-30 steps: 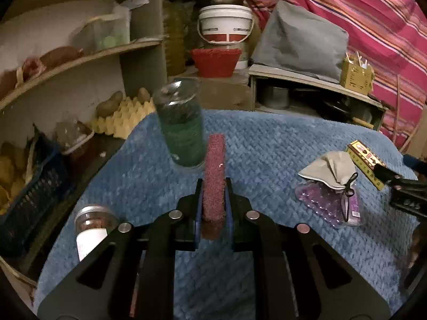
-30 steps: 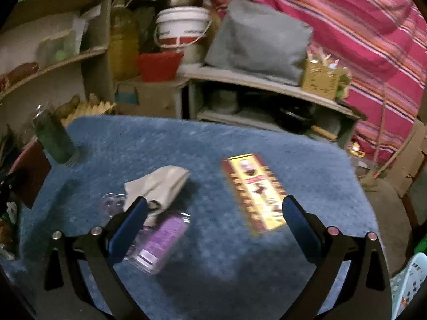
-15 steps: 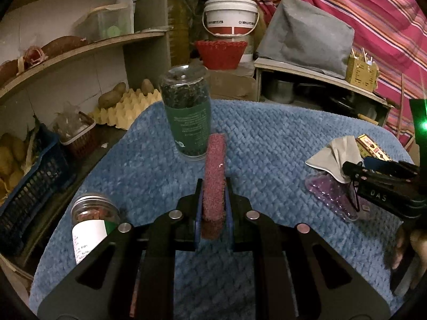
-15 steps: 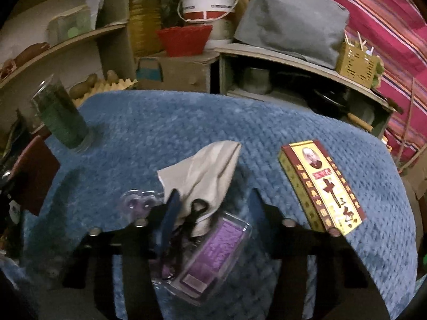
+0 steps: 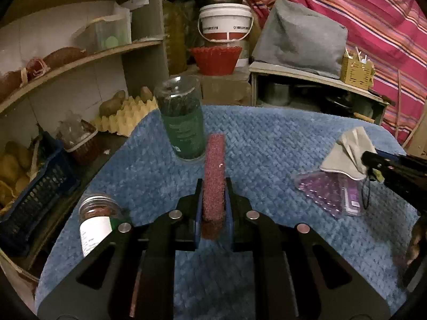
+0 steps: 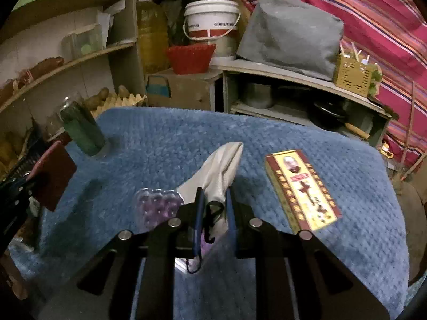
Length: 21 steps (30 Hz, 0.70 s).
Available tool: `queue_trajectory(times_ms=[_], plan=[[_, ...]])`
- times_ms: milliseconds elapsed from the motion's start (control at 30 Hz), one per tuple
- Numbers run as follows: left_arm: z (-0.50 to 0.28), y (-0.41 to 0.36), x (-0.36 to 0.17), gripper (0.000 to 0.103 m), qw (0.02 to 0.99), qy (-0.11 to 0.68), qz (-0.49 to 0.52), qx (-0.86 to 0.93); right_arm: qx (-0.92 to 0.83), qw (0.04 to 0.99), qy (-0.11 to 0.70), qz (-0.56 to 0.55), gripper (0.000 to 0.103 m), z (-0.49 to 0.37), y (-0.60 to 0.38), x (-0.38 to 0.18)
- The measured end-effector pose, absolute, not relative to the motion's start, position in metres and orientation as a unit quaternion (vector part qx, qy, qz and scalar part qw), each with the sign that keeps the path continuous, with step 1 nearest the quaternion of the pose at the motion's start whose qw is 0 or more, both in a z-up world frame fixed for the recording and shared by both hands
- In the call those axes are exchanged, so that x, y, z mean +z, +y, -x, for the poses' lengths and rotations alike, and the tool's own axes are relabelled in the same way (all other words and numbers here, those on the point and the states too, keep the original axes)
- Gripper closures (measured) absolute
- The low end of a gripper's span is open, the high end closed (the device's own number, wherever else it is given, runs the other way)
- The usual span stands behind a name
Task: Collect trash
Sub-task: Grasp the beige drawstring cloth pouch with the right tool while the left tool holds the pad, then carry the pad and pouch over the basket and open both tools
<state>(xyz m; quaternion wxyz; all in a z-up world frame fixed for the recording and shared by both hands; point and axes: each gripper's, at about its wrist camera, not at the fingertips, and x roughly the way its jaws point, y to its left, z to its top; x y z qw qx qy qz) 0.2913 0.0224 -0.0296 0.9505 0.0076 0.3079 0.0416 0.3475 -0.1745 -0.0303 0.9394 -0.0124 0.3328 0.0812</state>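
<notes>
Now my right gripper (image 6: 214, 208) pinches mask (image 6: 217, 172) lying over plastic tray (image 6: 157, 208) on blanket (image 6: 165, 144); lift straight, avoid snagging tray. Left gripper (image 5: 213, 200) clamps sponge (image 5: 213, 170).

Two jars (image 5: 182, 122) (image 5: 97, 221) – one box (image 6: 301, 189), one mask (image 6: 216, 176).

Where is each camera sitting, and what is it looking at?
Left wrist: sits on the left gripper, looking forward over the blue cloth at a green jar; its fingers clamp a red sponge.
Right wrist: sits on the right gripper, looking down at a grey face mask between its fingers, beside a yellow box.
Shared: both views show the jar, mask, cloth and white bucket.
</notes>
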Motion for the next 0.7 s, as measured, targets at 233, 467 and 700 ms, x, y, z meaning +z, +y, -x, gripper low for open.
queue_trajectory(times_ms=[233,467,700], plan=[[-0.264,0.014,-0.012,0.09,0.955,0.295,-0.013,0.031,0.075,0.948,0.31,0.011,0.088,-0.303,-0.191,-0.009],[-0.238,0.006,-0.003,0.09,0.956,0.294,-0.009,0.019,0.061,0.951,0.303,0.028,0.091,-0.26,-0.2,0.001],[-0.21,-0.015,0.006,0.09,0.957,0.289,-0.028,0.0,0.049,0.955,0.293,0.017,0.091,-0.222,-0.218,0.011]])
